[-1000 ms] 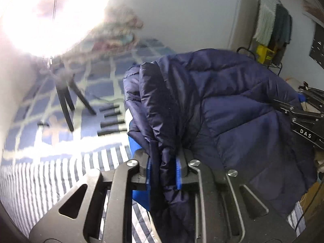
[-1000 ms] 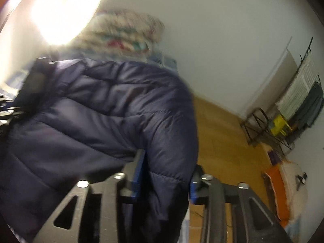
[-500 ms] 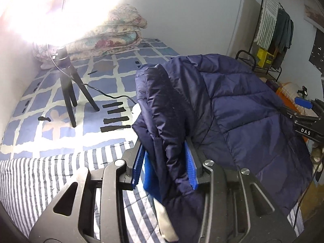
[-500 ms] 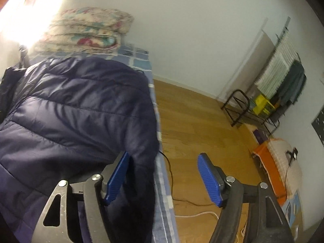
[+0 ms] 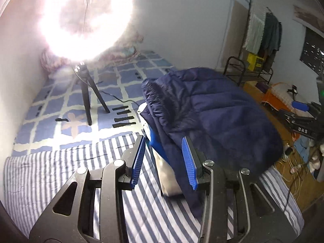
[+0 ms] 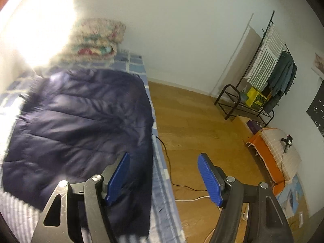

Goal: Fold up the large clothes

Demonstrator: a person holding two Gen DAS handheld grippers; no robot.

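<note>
Jacket (image 5: 212, 109), navy, quilted, is laid folded on the bed (image 5: 60, 162), its right side reaching the mattress edge beside the wooden floor (image 6: 202, 125). Left gripper (image 5: 164, 158) is seen with jaws parted, a hem of the jacket lying between the blue pads unpinched. Right gripper (image 6: 162, 178) is likewise spread wide, nothing clamped, its left pad just over the jacket's edge. A tripod (image 5: 89, 97) is stood on the bedspread behind the jacket.

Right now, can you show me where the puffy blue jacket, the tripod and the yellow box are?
puffy blue jacket (image 5: 218, 109), left wrist view, quilted top.
tripod (image 5: 87, 101), left wrist view, front leg.
yellow box (image 6: 256, 98), right wrist view, its side.
</note>
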